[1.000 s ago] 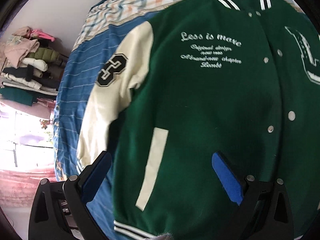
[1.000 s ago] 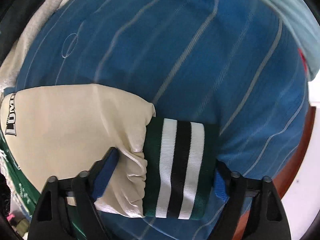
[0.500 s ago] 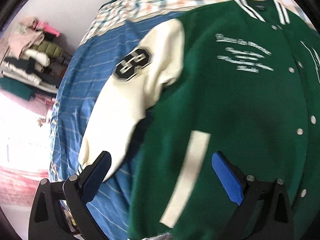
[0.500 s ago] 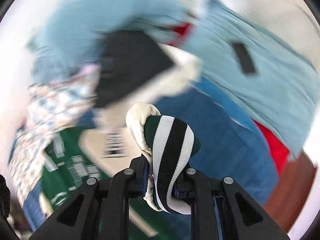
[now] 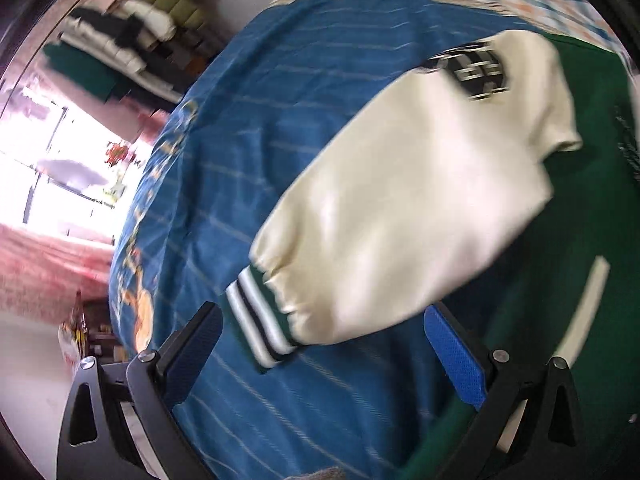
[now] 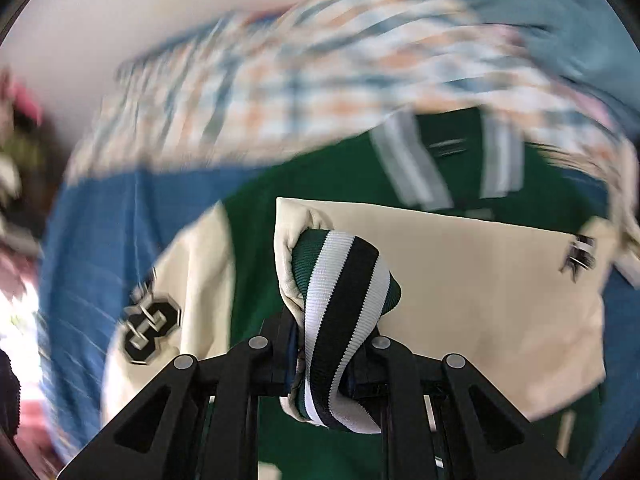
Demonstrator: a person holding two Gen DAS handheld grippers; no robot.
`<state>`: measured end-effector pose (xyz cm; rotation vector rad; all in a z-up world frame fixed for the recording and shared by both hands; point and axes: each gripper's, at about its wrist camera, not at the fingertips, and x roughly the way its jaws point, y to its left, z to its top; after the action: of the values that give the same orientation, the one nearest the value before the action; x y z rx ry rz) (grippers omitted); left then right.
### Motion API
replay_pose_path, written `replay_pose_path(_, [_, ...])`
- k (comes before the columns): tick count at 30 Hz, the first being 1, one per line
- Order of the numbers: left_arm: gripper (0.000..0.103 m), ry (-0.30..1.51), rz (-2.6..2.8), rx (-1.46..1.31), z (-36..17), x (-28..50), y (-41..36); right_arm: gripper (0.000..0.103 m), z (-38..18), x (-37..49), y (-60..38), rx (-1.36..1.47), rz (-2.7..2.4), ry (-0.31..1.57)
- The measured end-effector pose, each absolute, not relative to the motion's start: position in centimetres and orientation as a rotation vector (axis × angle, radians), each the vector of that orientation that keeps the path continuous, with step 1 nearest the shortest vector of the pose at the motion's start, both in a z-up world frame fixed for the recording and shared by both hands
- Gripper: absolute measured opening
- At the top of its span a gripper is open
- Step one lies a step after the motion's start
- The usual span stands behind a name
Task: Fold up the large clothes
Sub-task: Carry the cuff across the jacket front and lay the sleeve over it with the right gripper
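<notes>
Right gripper (image 6: 326,364) pinches striped cuff (image 6: 344,304); left gripper (image 5: 326,354) spread wide.

Daylight floods in from the window (image 5: 60,184), blown out to white at the left of the left wrist view. Both views smear with motion blur, worst across the checked fabric (image 6: 304,80). Only the striped cuff (image 6: 340,312) stays sharp. Fisheye bending darkens every rim.

Left gripper (image 5: 322,354): black angular finger arms with triangular cutouts, round silver screws at joints, bright blue textured pads (image 5: 454,354). Right gripper (image 6: 320,354): same black frame, silver screws, triangular cutouts.
</notes>
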<state>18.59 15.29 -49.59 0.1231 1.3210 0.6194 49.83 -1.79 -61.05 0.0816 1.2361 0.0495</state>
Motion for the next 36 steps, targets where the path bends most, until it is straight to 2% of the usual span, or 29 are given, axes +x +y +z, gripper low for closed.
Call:
replay_pose_path(2, [0.103, 1.328, 0.641, 0.124, -49.8, 17.7, 16.5, 0.018, -64.8, 50.7, 2.9, -0.019, 0.048, 1.281])
replay_pose_path(5, [0.103, 1.343, 0.656, 0.118, -50.2, 16.6, 17.6, 0.02, -66.0, 50.1, 5.7, -0.107, 0.039, 1.286])
replay_pose_path(10, [0.103, 1.369, 0.671, 0.116, -50.7, 15.1, 18.4, 0.025, -64.5, 49.7, 6.2, -0.03, 0.279, 1.317])
replay_pose_path(11, [0.103, 1.379, 0.671, 0.116, -50.9, 14.8, 18.6, 0.03, -64.5, 49.7, 6.2, 0.002, 0.344, 1.349])
replay_pose_path(12, [0.103, 1.388, 0.672, 0.117, -50.9, 14.7, 18.6, 0.046, -64.2, 49.7, 5.8, 0.027, 0.384, 1.372])
replay_pose_path(13, [0.103, 1.393, 0.673, 0.116, -50.9, 14.5, 18.6, 0.069, -63.9, 49.4, 5.2, 0.062, 0.417, 1.394])
replay_pose_path(14, [0.103, 1.392, 0.675, 0.113, -50.7, 14.4, 18.6, 0.075, -63.1, 49.0, 4.2, 0.111, 0.433, 1.394])
replay_pose_path(18, [0.103, 1.385, 0.681, -0.004, -49.6, 14.1, 19.7, 0.076, -59.3, 45.8, -3.9, 0.29, 0.362, 1.332])
replay_pose_path(21, [0.103, 1.383, 0.631, -0.262, -49.1, 13.3, 21.3, 0.076, -58.6, 41.5, -13.9, 0.371, 0.171, 1.317])
replay_pose_path(26, [0.102, 1.377, 0.537, -0.735, -51.9, 12.1, 23.2, 0.075, -62.4, 35.3, -29.2, 0.455, -0.164, 1.428])
replay_pose_path(29, [0.102, 1.344, 0.473, -1.018, -55.3, 12.8, 24.0, 0.074, -65.2, 32.9, -34.3, 0.424, -0.255, 1.469])
replay_pose_path(31, [0.091, 1.292, 0.479, -1.148, -57.4, 14.1, 25.0, 0.073, -66.4, 32.0, -36.2, 0.24, -0.376, 1.484])
replay_pose_path(33, [0.087, 1.252, 0.546, -1.18, -58.3, 15.3, 26.5, 0.073, -67.2, 31.5, -37.4, 0.076, -0.468, 1.477])
replay_pose_path(34, [0.075, 1.226, 0.594, -1.167, -58.3, 16.0, 27.6, 0.073, -67.3, 31.4, -37.8, 0.059, -0.482, 1.479])
replay_pose_path(35, [0.07, 1.214, 0.623, -1.158, -58.2, 16.5, 28.3, 0.073, -66.9, 31.3, -38.3, 0.052, -0.509, 1.475])
replay_pose_path(36, [0.053, 1.2, 0.669, -1.139, -57.9, 17.2, 29.6, 0.073, -66.5, 31.2, -38.5, 0.064, -0.508, 1.465])
